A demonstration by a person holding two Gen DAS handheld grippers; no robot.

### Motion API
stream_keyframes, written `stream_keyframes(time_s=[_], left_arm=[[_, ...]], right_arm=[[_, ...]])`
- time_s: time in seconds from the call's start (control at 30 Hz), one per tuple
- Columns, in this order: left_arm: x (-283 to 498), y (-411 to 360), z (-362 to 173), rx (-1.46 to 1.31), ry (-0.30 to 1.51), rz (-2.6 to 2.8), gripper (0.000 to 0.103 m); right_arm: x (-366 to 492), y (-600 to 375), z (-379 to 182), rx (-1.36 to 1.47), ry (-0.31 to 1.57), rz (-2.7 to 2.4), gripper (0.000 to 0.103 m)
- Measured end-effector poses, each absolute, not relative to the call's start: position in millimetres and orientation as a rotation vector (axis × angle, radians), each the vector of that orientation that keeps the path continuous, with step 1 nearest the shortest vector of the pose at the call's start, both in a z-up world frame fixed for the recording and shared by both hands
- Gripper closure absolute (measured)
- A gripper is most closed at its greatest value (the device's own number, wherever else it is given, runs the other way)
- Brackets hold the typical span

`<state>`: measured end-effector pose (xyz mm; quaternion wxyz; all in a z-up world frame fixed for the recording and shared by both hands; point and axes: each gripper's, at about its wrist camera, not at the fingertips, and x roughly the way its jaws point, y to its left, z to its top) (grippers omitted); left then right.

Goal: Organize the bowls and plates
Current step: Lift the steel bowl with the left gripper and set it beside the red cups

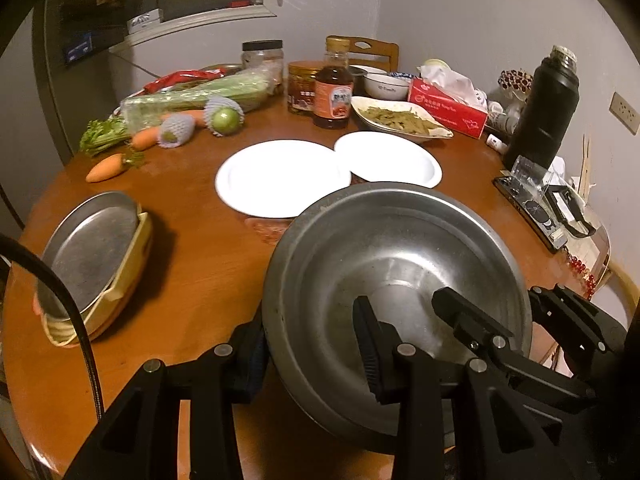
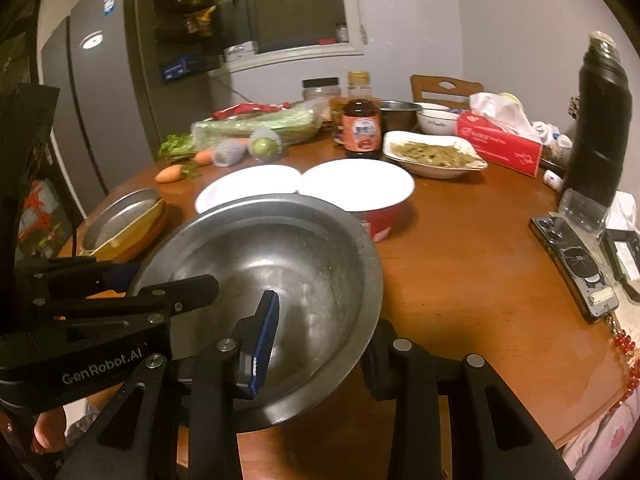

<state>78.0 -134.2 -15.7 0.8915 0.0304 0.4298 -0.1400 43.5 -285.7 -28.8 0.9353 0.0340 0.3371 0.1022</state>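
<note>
Nearest of all, one steel bowl (image 1: pixel 400 264) is up off the round wooden worktop (image 1: pixel 192 264), empty, carried between two grippers. The left gripper (image 1: pixel 308 344) has its jaws pinching the bowl's left rim, one finger inside, one outside. The right gripper (image 2: pixel 320 344) has its jaws pinching the opposite rim the same way; in its view the other tool's body reads "GenRobot.AI".

Off to the left edge sits one steel plate (image 1: pixel 92 252), empty, tilted in a yellow dish (image 1: pixel 132 264).

Behind the bowl, two white vessels side by side: a white plate (image 1: pixel 276 176) and a red bowl (image 2: pixel 360 188) with a white inside, both empty, rims touching or overlapping.

Further back, one oblong dish (image 1: pixel 400 120) holds green vegetable strips. One sauce bottle (image 1: pixel 332 92) carries an orange label, its writing too small to read. A red tissue box (image 1: pixel 448 108) shows white tissue poking out. Three carrots (image 1: pixel 106 168) lie at left by two foam-netted fruits (image 1: pixel 224 118).

At the right edge stands one black thermos (image 1: pixel 544 108).
</note>
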Motion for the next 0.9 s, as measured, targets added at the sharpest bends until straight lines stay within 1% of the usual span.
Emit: stream_keyframes(time_s=[0.4, 0.9], left_arm=[[69, -104, -27, 0.035, 0.927, -0.262, 0.064], [77, -106, -43, 0.04, 0.964, -0.247, 0.063]], right_arm=[[31, -249, -29, -0.013, 0.722, 0.255, 0.064], [37, -245, -50, -0.012, 0.782, 0.269, 0.063]])
